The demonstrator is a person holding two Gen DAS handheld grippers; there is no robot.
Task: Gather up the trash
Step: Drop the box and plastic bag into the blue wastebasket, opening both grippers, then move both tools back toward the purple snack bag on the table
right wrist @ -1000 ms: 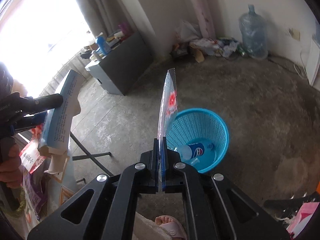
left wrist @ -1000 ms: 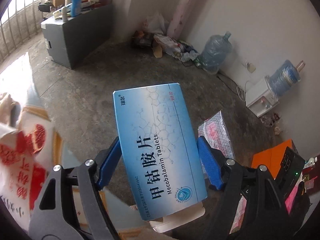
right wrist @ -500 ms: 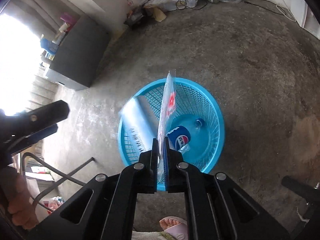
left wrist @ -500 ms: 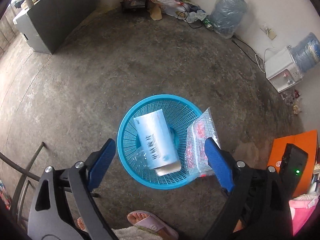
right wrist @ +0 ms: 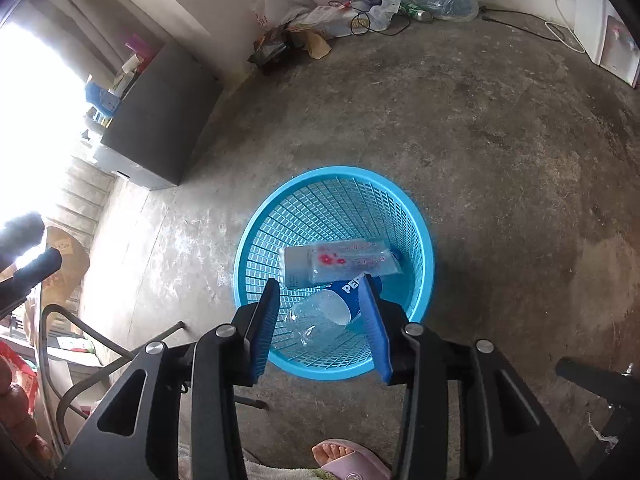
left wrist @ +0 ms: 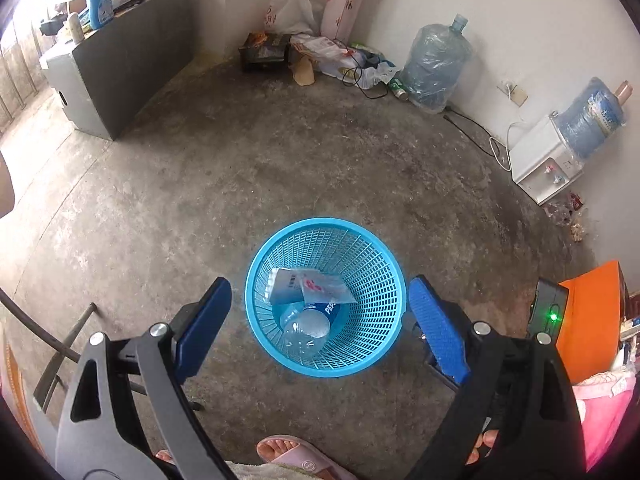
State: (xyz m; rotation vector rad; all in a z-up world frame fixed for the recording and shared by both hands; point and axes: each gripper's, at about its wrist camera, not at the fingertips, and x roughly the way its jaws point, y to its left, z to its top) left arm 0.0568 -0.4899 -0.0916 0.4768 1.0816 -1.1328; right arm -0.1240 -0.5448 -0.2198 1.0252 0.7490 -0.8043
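Observation:
A blue mesh trash basket (left wrist: 384, 256) stands on the concrete floor; it also shows in the right wrist view (right wrist: 416, 208). Inside lie a white-blue medicine box (left wrist: 282, 286), a clear plastic packet with red print (left wrist: 326, 286) and an empty Pepsi bottle (left wrist: 310, 322). The right wrist view shows the box (right wrist: 296, 266), the packet (right wrist: 352, 262) and the bottle (right wrist: 324, 314) too. My left gripper (left wrist: 320, 320) is open and empty above the basket. My right gripper (right wrist: 322, 320) is open and empty above the basket's near rim.
A grey cabinet (left wrist: 116, 68) stands at the far left. Bags and litter (left wrist: 320, 56), a water jug (left wrist: 434, 68) and a dispenser (left wrist: 548, 160) line the far wall. An orange box (left wrist: 592, 320) sits right. A slippered foot (left wrist: 296, 454) and metal table legs (left wrist: 60, 344) are close by.
My right gripper has opened and dropped the plastic packet into the basket. The medicine box, released half a second earlier, has settled flat inside. Both grippers hang empty over the basket.

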